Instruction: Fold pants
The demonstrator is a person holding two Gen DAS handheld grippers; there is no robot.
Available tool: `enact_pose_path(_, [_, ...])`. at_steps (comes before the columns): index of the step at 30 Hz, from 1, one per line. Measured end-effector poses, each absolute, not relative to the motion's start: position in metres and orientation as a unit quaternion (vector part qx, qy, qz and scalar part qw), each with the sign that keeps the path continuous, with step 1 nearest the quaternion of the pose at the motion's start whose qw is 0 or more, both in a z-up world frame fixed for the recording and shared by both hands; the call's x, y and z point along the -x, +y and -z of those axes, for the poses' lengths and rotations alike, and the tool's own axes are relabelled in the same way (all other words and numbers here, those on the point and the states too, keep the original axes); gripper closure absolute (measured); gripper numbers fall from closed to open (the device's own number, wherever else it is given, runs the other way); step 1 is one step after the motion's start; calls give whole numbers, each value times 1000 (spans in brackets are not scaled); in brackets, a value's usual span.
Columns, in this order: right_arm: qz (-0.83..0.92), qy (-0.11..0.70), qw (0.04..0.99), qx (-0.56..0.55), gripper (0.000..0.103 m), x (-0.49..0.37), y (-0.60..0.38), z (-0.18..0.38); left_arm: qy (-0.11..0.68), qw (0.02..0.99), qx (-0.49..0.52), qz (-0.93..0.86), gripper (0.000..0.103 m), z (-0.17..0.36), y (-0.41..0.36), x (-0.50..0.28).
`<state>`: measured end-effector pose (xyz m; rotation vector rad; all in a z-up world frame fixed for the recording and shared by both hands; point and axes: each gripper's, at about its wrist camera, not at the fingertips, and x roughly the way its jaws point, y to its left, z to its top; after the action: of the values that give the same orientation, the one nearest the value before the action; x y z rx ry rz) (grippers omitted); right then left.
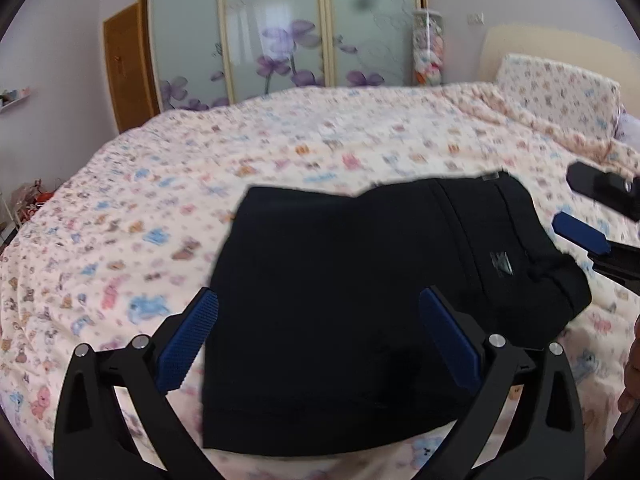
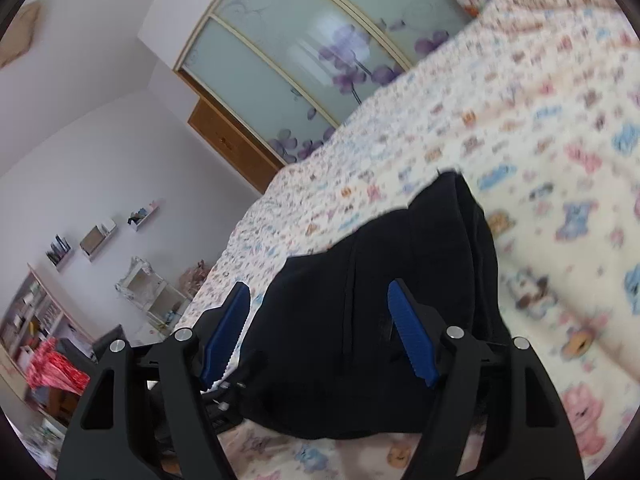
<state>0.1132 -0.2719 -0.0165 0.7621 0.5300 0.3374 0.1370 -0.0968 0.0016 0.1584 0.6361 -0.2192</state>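
The black pants (image 1: 360, 300) lie folded into a compact stack on the patterned bed cover; they also show in the right wrist view (image 2: 372, 320). My left gripper (image 1: 320, 340) is open, hovering over the near edge of the pants with nothing between its blue pads. My right gripper (image 2: 320, 332) is open above the pants, also empty. The right gripper's fingers (image 1: 580, 232) show at the right edge of the left wrist view, beside the waistband end.
The bed cover (image 1: 200, 200) with small cartoon prints spreads all around. A pillow (image 1: 556, 88) lies at the far right. A sliding wardrobe (image 1: 280, 28) with purple flowers stands behind the bed. Shelves and clutter (image 2: 60, 320) line the left wall.
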Motion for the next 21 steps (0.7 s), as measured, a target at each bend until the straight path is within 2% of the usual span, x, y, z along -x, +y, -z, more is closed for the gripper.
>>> enact_pose_path(1, [-146,274,876,-370,19,-115,-274,23,318,938,-81,107,2,4,-98,-138])
enact_pose_path(4, [-128,321,851,-394,18,-125,-278,48,366,920,-92,104,2,31,-103,-148])
enact_pose_path(10, [-127,320,861,-376,19,-125,-275,55,387,913,-71,110,2,49,-96,-158])
enact_pose_path(21, [-129,283,869,-385,19,-130,-281,65,381,916,-55,115,2,57,-92,-163])
